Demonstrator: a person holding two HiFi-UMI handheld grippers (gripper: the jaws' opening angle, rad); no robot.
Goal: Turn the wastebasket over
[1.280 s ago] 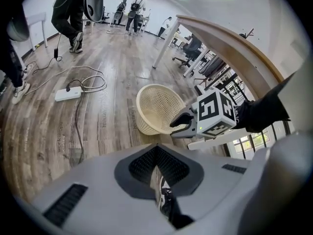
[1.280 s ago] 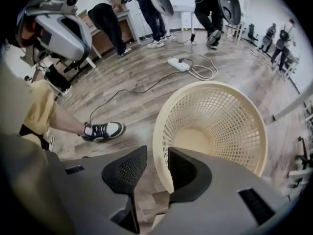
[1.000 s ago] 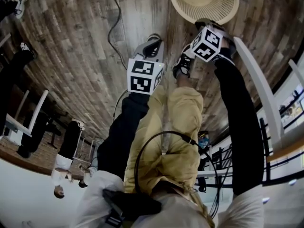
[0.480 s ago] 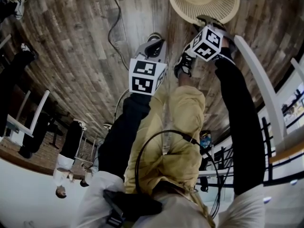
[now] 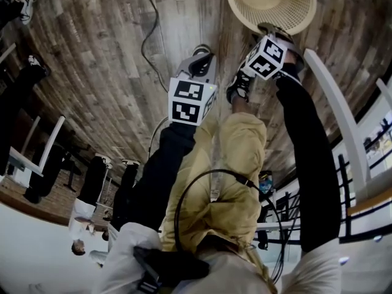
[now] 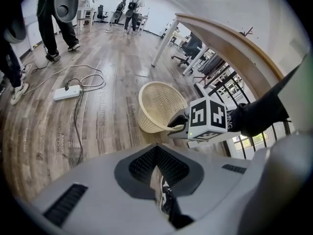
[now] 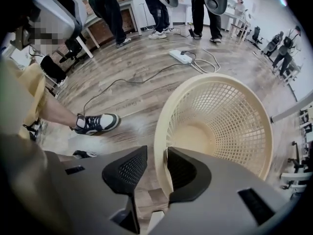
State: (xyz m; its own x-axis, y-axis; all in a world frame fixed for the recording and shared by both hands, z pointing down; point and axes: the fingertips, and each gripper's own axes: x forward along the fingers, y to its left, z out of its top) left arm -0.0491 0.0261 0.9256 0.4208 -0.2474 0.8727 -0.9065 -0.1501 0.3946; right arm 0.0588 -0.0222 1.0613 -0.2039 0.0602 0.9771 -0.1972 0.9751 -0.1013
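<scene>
The cream mesh wastebasket stands upright on the wooden floor with its mouth up, and also shows in the left gripper view. My right gripper points steeply down at its near rim. In the right gripper view the gripper straddles the wastebasket rim. Its jaws are opening: the outer pad stands clear of the rim. My left gripper hangs shut over bare floor, left of the basket and apart from it. Its jaws hold nothing.
My shoes stand close to the basket. A power strip with loose cables lies on the floor beyond it. A white table edge and a railing run along the right. People and office chairs stand farther off.
In the head view the basket and my right gripper sit slightly farther right. My left gripper shows a little lower. Someone's dark legs have come into view at the lower left.
</scene>
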